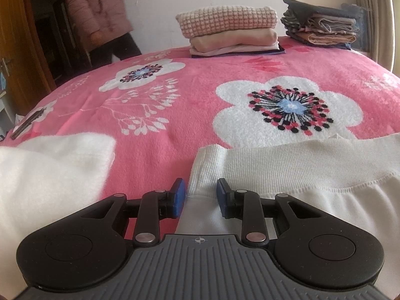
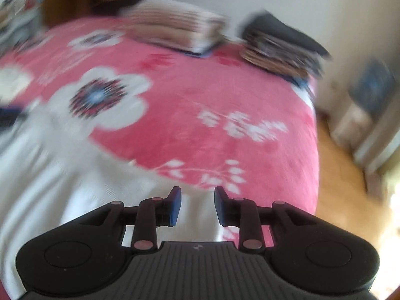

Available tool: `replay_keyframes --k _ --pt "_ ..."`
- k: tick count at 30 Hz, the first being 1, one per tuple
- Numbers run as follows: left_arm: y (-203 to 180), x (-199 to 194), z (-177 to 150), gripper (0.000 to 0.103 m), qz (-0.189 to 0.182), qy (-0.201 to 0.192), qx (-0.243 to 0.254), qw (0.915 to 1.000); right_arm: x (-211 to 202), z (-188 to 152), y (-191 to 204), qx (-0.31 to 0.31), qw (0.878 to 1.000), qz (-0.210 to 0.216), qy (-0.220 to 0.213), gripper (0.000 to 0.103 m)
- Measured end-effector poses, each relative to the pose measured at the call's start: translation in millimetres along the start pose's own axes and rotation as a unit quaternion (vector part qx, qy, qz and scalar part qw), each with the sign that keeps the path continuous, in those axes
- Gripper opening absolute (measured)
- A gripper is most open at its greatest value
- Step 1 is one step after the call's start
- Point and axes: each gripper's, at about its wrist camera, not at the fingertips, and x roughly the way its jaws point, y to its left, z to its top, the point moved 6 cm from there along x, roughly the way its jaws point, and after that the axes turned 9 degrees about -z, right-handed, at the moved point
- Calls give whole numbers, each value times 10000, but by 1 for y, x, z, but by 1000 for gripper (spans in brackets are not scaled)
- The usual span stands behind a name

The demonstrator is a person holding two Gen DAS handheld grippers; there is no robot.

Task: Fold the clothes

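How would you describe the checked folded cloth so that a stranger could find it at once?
Look at the far edge of the pink flowered blanket, where two stacks of folded clothes stand. The checked cloth tops the left, pale stack. It alone has a small brown-and-cream grid; the right stack is grey and brown.

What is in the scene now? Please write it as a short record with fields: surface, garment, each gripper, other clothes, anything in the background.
surface: pink blanket with white flowers
garment: white garment, spread at the near edge, ribbed hem showing
left gripper: left gripper, fingers either side of the ribbed corner; real grip not clear
right gripper: right gripper, jaws apart, white cloth below them, picture blurred
other clothes: checked stack and grey stack, folded, at the far edge
background: person in a pink padded jacket
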Motion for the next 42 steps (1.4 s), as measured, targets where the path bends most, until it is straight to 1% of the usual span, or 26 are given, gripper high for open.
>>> replay_keyframes --k 2,3,5,8,9,12,15,16,17,18,19,20,22,26,28,33,34,35,36,37,38,40,42 --pt "-1 0 0 29 16 1 35 10000 3 -1 19 -759 9971 67 -93 36" --pt "-1 0 0 29 27 3 58 10000 5 -1 28 -1116 9936 106 -133 37" --pt "-2 0 0 29 45 2 103 9999 10 0 42 -1790 9835 201 -176 40" --pt "-2 0 0 30 72 -2 92 9999 23 5 47 -2592 9648 437 -32 41" --pt "-2 0 0 30 80 -2 81 9999 27 6 47 -2796 9587 522 36 41" --pt "-2 0 0 31 108 -1 80 9999 40 10 42 -3133 9457 800 319 40" --pt "-4 1 0 31 135 -6 111 9998 46 8 40 -3278 9369 1077 570 38" --pt "-4 1 0 31 144 -7 115 9998 49 7 40 -3298 9344 1166 672 32" --pt "-4 1 0 31 155 -7 120 9998 51 6 40 -3313 9327 1213 746 29" --pt "-4 1 0 31 167 -8 125 9998 53 5 40 -3319 9324 1202 780 17" --pt "-4 1 0 31 178 -10 132 9998 54 4 39 -3325 9320 1190 814 2" --pt "-5 1 0 31 186 -13 140 9997 53 5 38 -3299 9334 1172 794 2" --pt "-5 0 0 31 202 -15 147 9997 47 9 35 -3139 9411 1095 622 1" --pt "-6 0 0 31 241 -12 177 9996 42 15 16 -2742 9576 776 428 1" --pt "-7 1 1 31 267 -16 222 9994 50 12 11 -2637 9614 627 475 1" --pt "-9 2 1 31 339 -33 286 9990 83 -3 9 -2173 9742 47 603 1" --pt "-9 3 1 31 351 -40 291 9990 90 -5 5 -2018 9772 -137 642 1" --pt "-10 3 0 31 364 -47 296 9989 95 -6 -6 -1663 9830 -316 713 2" --pt "-10 3 0 32 380 -54 305 9988 96 -6 -20 -1146 9895 -352 804 3" --pt "-11 3 0 32 396 -61 316 9987 97 -7 -35 -625 9933 -387 893 3" --pt "-11 3 0 33 419 -67 326 9986 94 -8 -50 -131 9945 -416 953 3" --pt "-11 2 0 36 468 -76 345 9983 76 -13 -79 780 9909 -458 995 3" --pt "-10 1 1 42 540 -60 370 9978 48 -22 -103 1639 9807 -396 991 4"
